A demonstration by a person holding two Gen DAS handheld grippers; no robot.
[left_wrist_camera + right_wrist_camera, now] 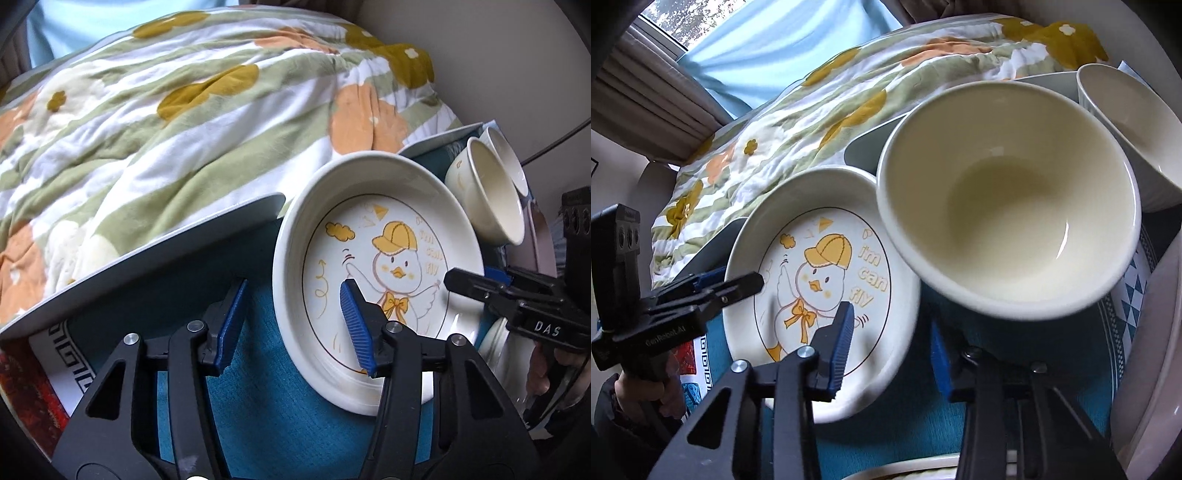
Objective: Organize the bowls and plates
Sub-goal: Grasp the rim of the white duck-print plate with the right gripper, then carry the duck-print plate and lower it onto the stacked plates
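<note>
The duck-print plate lay on a teal cloth over the surface, beside a floral quilt; two cream bowls stood just beyond its far-right rim. The left gripper straddled the plate's left rim, one blue pad over the plate's floor and the other outside the wall, neither yet pressing: it was unclenched, grasping nothing. The right gripper bracketed the plate's right rim below the nearer cream bowl, one pad above the printed floor, the other outside the rim and under the bowl's overhang; no contact was visible. Judged from this, the step was a two-sided pickup of the plate. Done well, each gripper would seat its pads squarely across the rim wall, clamp evenly, and lift level, keeping clear of the bowl.
</note>
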